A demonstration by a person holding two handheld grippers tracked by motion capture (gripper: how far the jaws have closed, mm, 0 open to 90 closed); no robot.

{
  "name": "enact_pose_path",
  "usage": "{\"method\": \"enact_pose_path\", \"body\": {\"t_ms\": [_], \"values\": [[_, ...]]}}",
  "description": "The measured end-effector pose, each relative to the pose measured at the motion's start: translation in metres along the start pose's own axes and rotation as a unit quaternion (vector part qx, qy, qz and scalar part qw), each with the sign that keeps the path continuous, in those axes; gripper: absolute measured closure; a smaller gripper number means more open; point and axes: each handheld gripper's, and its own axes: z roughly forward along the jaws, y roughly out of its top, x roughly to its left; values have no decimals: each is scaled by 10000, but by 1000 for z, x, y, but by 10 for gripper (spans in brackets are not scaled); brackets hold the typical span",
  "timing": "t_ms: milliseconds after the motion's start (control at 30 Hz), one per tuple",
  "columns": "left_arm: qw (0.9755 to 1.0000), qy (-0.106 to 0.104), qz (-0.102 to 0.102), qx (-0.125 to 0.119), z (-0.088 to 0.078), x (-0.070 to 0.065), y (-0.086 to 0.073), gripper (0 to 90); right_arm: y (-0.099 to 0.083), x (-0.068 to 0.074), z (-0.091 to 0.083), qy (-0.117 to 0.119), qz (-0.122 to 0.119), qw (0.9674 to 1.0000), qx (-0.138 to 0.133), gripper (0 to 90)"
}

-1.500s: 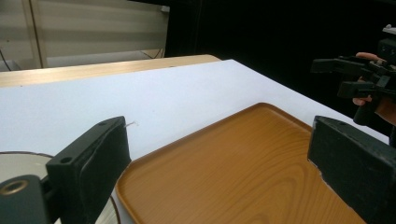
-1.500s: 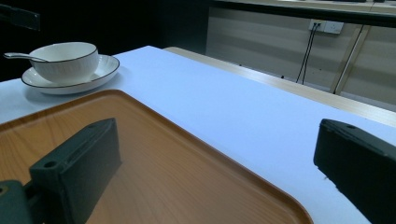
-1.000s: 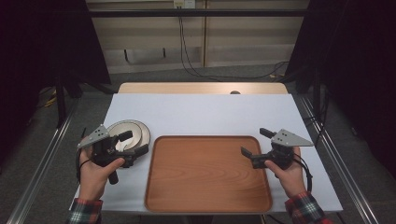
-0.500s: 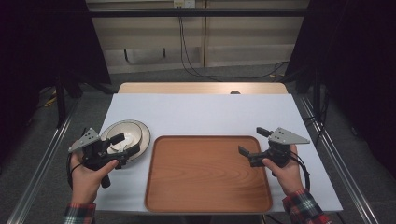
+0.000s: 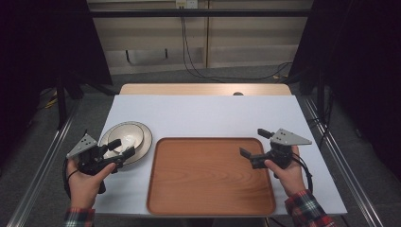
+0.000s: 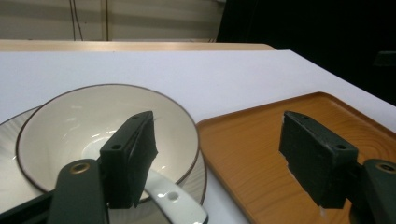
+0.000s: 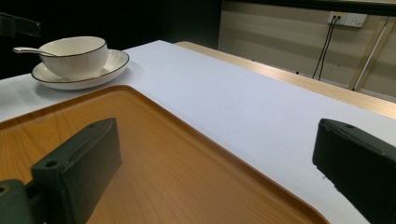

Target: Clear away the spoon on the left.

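A cream bowl (image 5: 126, 135) with a dark rim sits on a matching plate (image 5: 143, 144) at the table's left. A white spoon (image 6: 180, 203) rests in the bowl, its handle sticking out over the rim. My left gripper (image 5: 121, 148) is at the near edge of the bowl. Its jaws have just been closing and still stand apart. The spoon handle and the plate edge lie between them, beside one pad (image 6: 133, 156), with no pad pressing on anything. My right gripper (image 5: 254, 143) hovers open over the right side of the wooden tray (image 5: 208, 189), nothing between its jaws.
The brown tray (image 7: 154, 158) takes up the middle near part of the white table top (image 5: 203, 113). The bowl (image 7: 74, 56) and plate (image 7: 114, 63) stand just beyond the tray's left rim. Dark floor, rails and cables surround the table.
My left hand has shifted a little left and lower beside the bowl, and its jaws stand narrower than before. The right hand has stayed where it was.
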Motion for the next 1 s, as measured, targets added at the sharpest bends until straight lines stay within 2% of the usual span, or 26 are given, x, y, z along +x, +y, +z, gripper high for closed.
{"method": "enact_pose_path", "body": {"t_ms": [233,267,567,833,867,1000], "values": [[9999,55,30,113,-1,4,-5,340,1,1,1,24,40,10000,-10,8],[9999,112,1,95,-1,4,-6,340,1,1,1,24,40,10000,-10,8],[9993,166,-39,319,-1,11,-13,417,1,1,1,62,53,10000,-12,8],[9994,232,29,272,-3,13,-15,495,1,2,2,136,9,9999,-3,9],[9992,267,88,273,-4,14,-16,513,1,2,2,138,6,9999,-2,9],[9988,403,69,261,-6,16,-15,520,1,2,2,124,20,9999,-1,9]]}}
